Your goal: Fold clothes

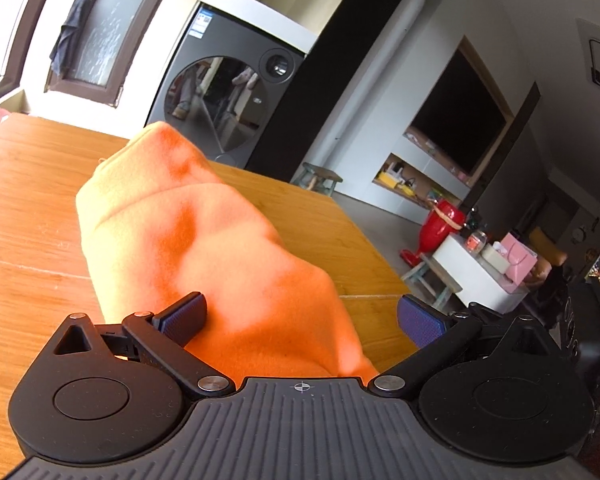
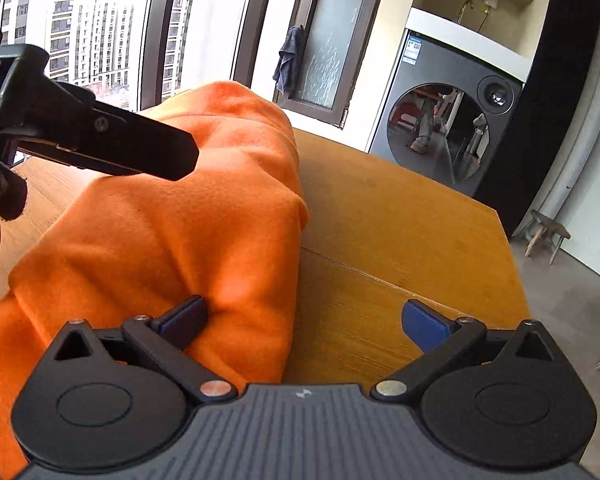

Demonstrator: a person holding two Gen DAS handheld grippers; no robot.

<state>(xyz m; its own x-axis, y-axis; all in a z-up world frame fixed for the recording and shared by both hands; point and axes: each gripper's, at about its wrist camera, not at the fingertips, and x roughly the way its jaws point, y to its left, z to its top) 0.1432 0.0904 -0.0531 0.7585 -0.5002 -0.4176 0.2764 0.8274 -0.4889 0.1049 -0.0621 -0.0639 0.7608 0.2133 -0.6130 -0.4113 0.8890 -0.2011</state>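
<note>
The orange fleece garment (image 1: 204, 248) on the desk (image 1: 32, 216) looks soft, thick and light, best pinched at a folded edge; the left gripper (image 1: 302, 320) and right gripper (image 2: 304, 322) both have fingers wide open, holding nothing.

Daylight floods in from the tall windows (image 2: 100, 40), which are blown out to near white in the right wrist view. It falls softly on the orange garment (image 2: 172, 216), whose folds carry gentle shadows, and the cloth looks paler and slightly washed out in the left wrist view. The wooden table (image 1: 32, 200) shows a mild sheen toward its far left edge. The washing machine door (image 1: 220, 104) mirrors the room. Both views bend strongly at the edges, curving window frames and walls. The right part of the room in the left wrist view is dim. The near gripper bodies look sharp; distant shelves are soft.
</note>
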